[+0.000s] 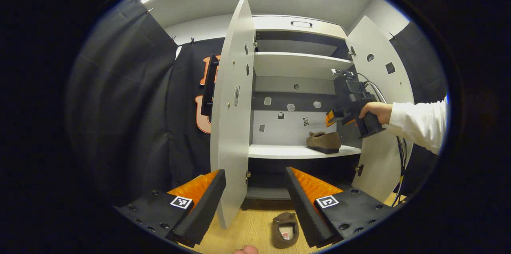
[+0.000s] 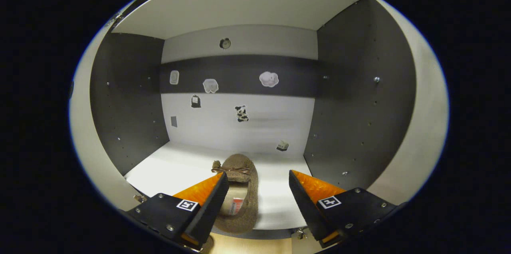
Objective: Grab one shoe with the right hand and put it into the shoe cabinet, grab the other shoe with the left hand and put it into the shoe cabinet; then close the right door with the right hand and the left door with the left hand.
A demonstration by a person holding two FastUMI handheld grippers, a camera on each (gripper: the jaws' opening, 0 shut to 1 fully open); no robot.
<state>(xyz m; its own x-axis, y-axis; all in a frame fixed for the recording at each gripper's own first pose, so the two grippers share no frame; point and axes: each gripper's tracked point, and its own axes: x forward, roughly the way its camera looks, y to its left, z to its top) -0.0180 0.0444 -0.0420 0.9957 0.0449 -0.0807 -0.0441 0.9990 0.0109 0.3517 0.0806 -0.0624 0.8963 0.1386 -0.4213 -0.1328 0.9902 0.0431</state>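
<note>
Right tongs [image 2: 255, 190] spread, first shoe [image 2: 238, 190] between them on cabinet shelf [image 2: 167, 170]. My left tongs [image 1: 255, 198] spread, above second shoe [image 1: 285, 229] on floor [image 1: 247, 226]. Next, I judge: lower, pinch it.

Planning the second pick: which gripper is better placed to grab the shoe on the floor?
Left. The left gripper hangs open just above the floor shoe; the right gripper sits at the shelf by the stowed shoe.
</note>
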